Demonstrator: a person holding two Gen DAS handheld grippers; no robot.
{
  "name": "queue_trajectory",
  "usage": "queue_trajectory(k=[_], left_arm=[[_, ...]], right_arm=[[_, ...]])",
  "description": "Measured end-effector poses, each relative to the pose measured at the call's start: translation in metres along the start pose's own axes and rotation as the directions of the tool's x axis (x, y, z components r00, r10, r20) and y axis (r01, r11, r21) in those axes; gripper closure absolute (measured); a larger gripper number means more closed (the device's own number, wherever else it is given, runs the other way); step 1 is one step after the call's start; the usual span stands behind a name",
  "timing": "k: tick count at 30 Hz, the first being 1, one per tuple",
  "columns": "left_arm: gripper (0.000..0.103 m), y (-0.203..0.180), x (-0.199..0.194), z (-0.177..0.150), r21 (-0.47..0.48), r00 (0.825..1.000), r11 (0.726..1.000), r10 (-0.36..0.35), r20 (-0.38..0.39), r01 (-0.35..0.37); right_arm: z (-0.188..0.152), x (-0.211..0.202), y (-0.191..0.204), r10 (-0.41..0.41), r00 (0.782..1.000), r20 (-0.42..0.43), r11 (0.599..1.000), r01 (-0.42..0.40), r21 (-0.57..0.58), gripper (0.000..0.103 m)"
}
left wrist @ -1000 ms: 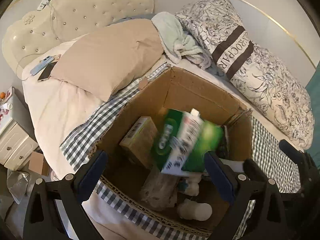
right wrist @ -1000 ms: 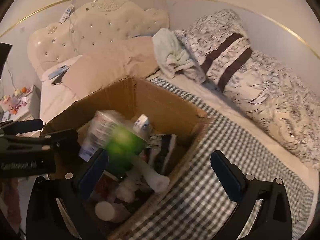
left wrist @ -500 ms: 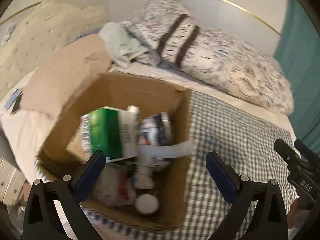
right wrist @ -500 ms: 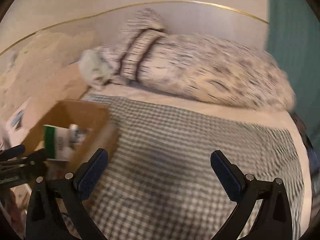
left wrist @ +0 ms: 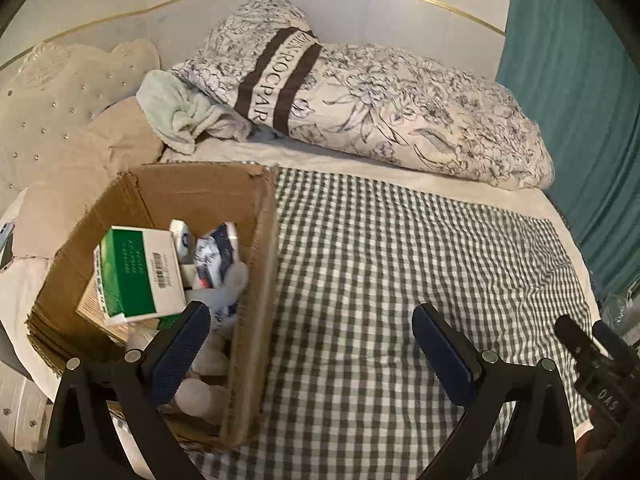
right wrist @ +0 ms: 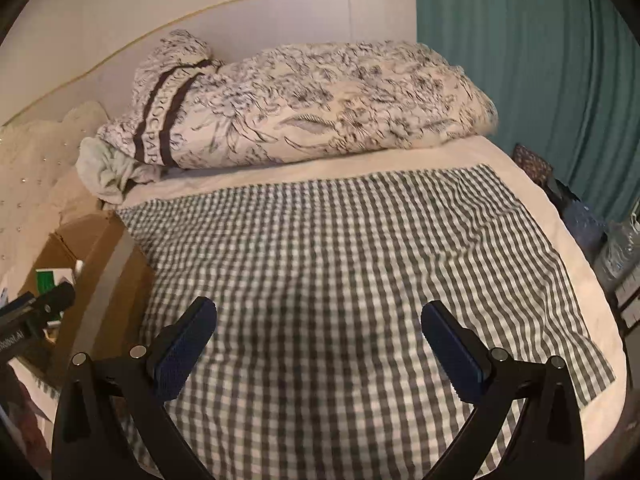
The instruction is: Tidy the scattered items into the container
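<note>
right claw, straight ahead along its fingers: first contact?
Likely the checked cloth on the bed. The right claw is open and empty, with nothing between it and the cloth. On a flatter path it might reach the floral duvet instead; depth is unclear.

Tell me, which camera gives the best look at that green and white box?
The left wrist view. There the green and white box lies atop other items inside the cardboard box, barcode visible. The right wrist view shows only a small sliver of it at the left edge.
</note>
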State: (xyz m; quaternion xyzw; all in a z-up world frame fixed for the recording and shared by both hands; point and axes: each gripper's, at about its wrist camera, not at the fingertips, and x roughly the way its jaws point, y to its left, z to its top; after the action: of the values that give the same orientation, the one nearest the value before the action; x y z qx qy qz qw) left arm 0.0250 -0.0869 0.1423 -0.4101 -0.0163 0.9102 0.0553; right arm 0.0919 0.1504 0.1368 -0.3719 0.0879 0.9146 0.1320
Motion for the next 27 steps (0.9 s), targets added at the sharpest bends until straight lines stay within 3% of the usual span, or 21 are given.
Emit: queue_trajectory(k=[19,27], left_arm=[[0.000,-0.010,0.009,-0.012,0.023,0.998,1.000,0.021,-0.062,-0.019],[0.000,-0.009,0.009,-0.015,0.014,0.999,1.000,-0.004,-0.032,0.004]], right_arm=[[-0.017,0.007,-0.018,-0.041,0.998,-0.047,0.999,0.041,0.013,0.000],[-0.022,0.017,-0.019,-0.049,0.996,-0.080,0.999,0.049,0.004,0.000]])
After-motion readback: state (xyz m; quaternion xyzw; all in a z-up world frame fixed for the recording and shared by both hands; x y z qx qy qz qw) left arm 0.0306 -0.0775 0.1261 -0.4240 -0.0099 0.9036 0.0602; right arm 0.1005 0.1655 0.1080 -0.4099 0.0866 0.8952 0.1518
